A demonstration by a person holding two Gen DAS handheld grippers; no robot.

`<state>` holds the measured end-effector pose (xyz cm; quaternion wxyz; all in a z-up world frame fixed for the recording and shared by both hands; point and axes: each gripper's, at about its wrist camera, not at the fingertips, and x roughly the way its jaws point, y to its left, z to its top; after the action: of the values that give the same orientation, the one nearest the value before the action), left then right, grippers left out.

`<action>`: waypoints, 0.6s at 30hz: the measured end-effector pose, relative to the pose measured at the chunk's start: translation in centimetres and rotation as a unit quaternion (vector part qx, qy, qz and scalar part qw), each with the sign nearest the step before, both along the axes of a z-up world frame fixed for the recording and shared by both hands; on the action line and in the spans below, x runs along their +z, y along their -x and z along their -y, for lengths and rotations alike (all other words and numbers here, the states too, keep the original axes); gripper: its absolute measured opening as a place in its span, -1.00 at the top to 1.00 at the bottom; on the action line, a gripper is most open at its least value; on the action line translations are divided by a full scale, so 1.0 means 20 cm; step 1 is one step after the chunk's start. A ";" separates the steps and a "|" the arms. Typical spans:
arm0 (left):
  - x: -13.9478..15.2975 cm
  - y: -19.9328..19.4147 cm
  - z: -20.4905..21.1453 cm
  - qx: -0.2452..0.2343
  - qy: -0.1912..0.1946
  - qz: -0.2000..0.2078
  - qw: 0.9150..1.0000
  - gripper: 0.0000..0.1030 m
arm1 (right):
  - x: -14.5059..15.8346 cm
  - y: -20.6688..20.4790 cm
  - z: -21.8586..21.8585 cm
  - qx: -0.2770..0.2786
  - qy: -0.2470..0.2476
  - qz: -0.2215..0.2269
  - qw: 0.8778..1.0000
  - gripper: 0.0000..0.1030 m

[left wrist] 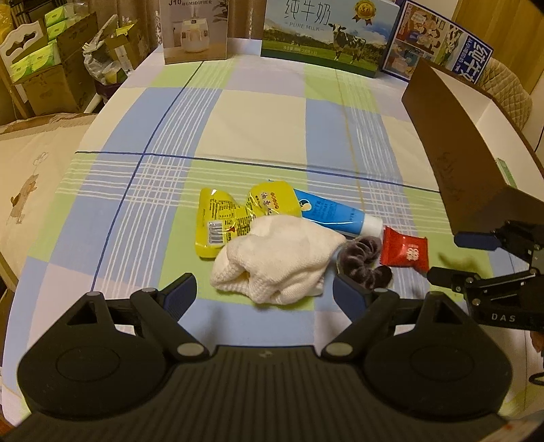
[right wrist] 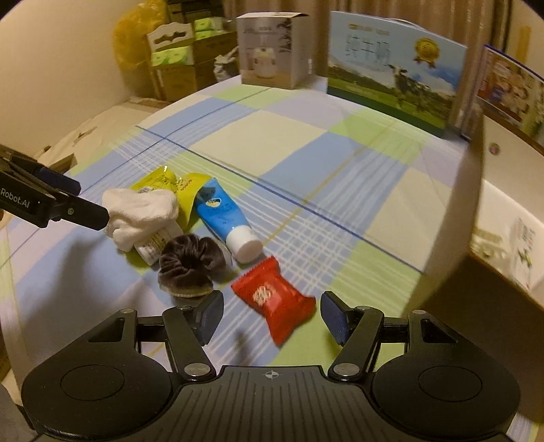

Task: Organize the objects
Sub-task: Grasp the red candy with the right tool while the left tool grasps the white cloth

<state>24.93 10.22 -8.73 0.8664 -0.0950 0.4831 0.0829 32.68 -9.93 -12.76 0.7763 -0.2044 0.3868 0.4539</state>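
A small pile lies on the checked tablecloth (left wrist: 258, 115): a crumpled white cloth (left wrist: 275, 261), two yellow packets (left wrist: 221, 217), a blue tube with a white cap (left wrist: 329, 214), a dark scrunchie (left wrist: 363, 258) and a red sweet packet (left wrist: 404, 251). My left gripper (left wrist: 265, 295) is open just short of the white cloth, nothing between its fingers. My right gripper (right wrist: 272, 316) is open too. The red packet (right wrist: 275, 299) lies on the table in the gap between its pads, which stand clear of it. The scrunchie (right wrist: 190, 268) sits just left of it.
An open brown box (left wrist: 459, 153) with a white inside stands at the right, close to the right gripper (left wrist: 455, 258). A humidifier carton (left wrist: 195, 30), a milk carton (left wrist: 326, 34) and a picture box (left wrist: 442, 44) line the far edge. Cardboard boxes are stacked beyond the table's left side.
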 end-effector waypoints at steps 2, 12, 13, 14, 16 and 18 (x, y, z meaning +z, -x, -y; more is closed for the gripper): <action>-0.01 -0.02 -0.01 -0.002 0.001 -0.002 1.000 -0.64 | -0.03 -0.03 -0.04 0.014 0.005 0.002 1.000 -0.19; -0.06 -0.08 -0.02 -0.032 -0.018 -0.018 0.999 -0.64 | -0.14 -0.09 -0.12 0.058 0.030 -0.013 0.998 0.12; -0.06 -0.09 -0.02 -0.037 -0.022 -0.019 0.999 -0.64 | -0.15 -0.09 -0.12 0.057 0.035 -0.018 0.998 0.36; -0.06 -0.09 -0.02 -0.043 -0.025 -0.018 0.999 -0.64 | -0.16 -0.09 -0.11 0.052 0.040 -0.022 0.998 0.41; -0.07 -0.10 -0.02 -0.055 -0.028 -0.019 0.998 -0.64 | -0.16 -0.07 -0.08 0.042 0.034 -0.027 0.998 0.43; -0.07 -0.11 -0.01 -0.068 -0.032 -0.020 0.997 -0.64 | -0.15 -0.06 -0.04 0.027 0.032 -0.038 0.998 0.44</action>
<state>27.15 10.42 -10.16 0.8630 -0.0323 0.5025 0.0412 33.86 -9.06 -15.79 0.7417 -0.2218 0.4245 0.4696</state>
